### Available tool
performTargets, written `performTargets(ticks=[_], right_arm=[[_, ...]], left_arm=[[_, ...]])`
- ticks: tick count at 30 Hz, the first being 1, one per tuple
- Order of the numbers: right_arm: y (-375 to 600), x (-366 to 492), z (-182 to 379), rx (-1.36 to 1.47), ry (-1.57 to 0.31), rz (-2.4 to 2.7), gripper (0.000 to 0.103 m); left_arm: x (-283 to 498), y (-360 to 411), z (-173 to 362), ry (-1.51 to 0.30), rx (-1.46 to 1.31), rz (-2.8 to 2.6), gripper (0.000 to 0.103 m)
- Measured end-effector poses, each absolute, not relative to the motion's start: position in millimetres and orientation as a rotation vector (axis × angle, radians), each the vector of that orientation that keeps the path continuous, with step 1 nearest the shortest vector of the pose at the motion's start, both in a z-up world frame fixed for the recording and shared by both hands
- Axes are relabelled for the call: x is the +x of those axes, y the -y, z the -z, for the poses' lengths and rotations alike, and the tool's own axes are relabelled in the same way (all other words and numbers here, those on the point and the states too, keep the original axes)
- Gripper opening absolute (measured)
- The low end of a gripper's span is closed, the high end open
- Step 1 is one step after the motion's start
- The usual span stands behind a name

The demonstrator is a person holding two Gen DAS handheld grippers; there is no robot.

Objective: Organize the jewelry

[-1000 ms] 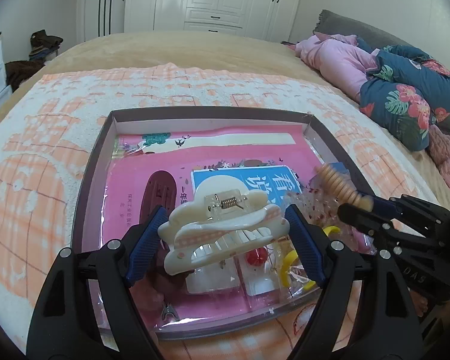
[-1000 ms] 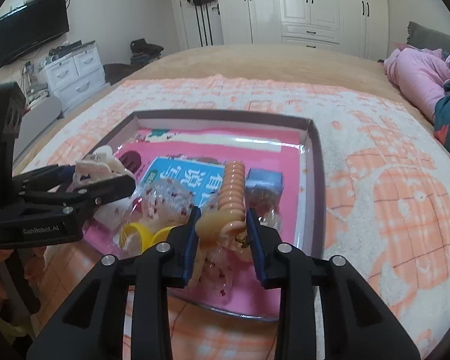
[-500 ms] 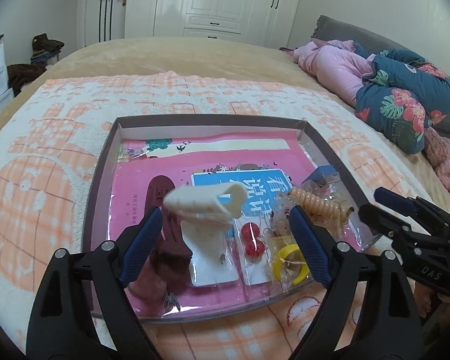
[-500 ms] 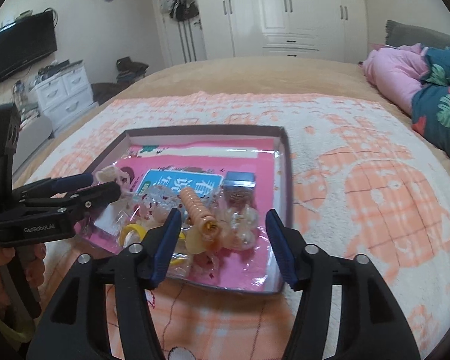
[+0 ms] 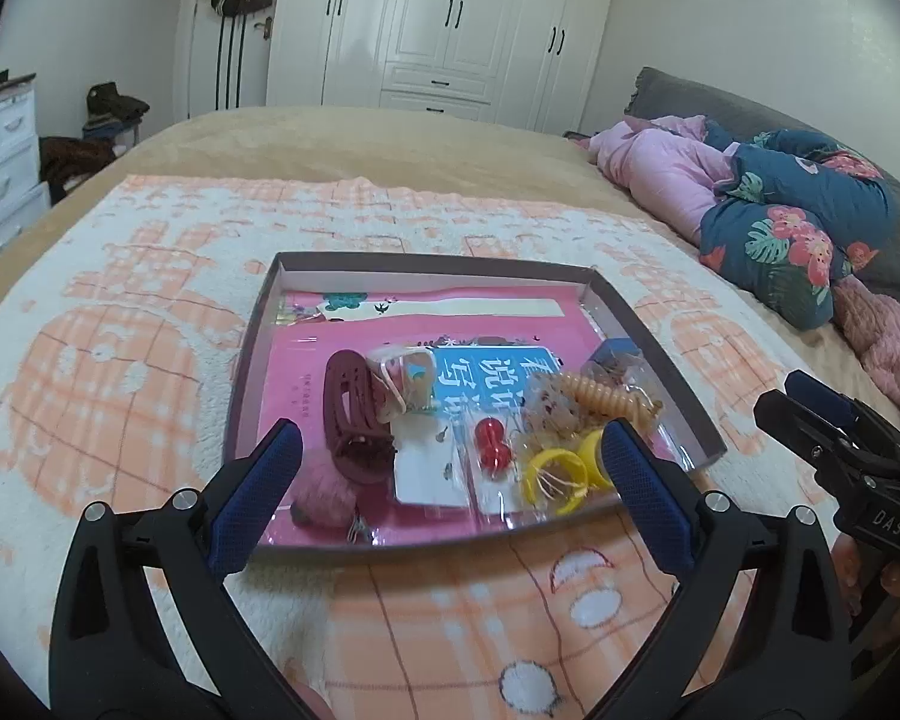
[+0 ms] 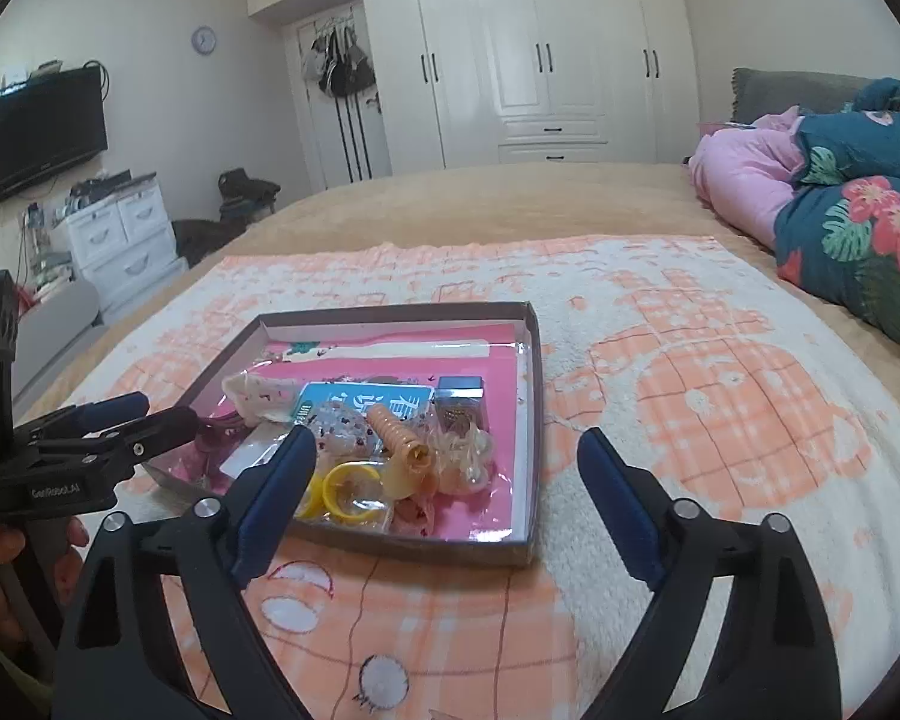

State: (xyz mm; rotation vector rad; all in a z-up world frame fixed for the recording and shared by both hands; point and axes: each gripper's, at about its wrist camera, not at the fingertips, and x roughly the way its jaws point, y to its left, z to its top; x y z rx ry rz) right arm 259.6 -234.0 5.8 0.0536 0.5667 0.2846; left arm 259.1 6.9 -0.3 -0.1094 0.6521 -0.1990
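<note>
A shallow dark-rimmed tray point(image 5: 426, 267) point(image 6: 531, 348) lies on the bed with a pink liner. In it lie a cream claw clip point(image 5: 405, 381) point(image 6: 258, 396), a maroon hair clip point(image 5: 351, 414), an orange spiral hair tie point(image 5: 606, 399) point(image 6: 399, 438), yellow rings point(image 5: 555, 474) point(image 6: 351, 492), red beads point(image 5: 491, 444) and small clear bags. My left gripper point(image 5: 450, 486) is open and empty, just in front of the tray's near edge. My right gripper point(image 6: 447, 498) is open and empty, in front of the tray's near right corner.
The tray sits on an orange-and-white blanket point(image 5: 120, 360). Pink and floral bedding point(image 5: 780, 222) is piled at the right. White wardrobes point(image 6: 540, 54) stand behind the bed, and a white drawer unit point(image 6: 120, 240) and a TV point(image 6: 39, 132) at the left.
Both grippers opened and pulled back from the tray. The left let go of the cream claw clip and the right let go of the orange spiral hair tie; both now lie in the tray.
</note>
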Motion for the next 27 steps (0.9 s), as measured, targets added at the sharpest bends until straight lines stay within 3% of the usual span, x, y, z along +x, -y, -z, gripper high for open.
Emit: performTargets(ticks=[12, 27], right_arm=[[234, 227, 0, 0.092, -0.553, -0.271, 0.096], [221, 156, 5, 0.038, -0.471, -0.236, 0.096]], left_arm=[[202, -7, -5, -0.566, -0.112, 0.169, 0.092], [147, -17, 1, -0.519, -0.143, 0.114, 0.092]])
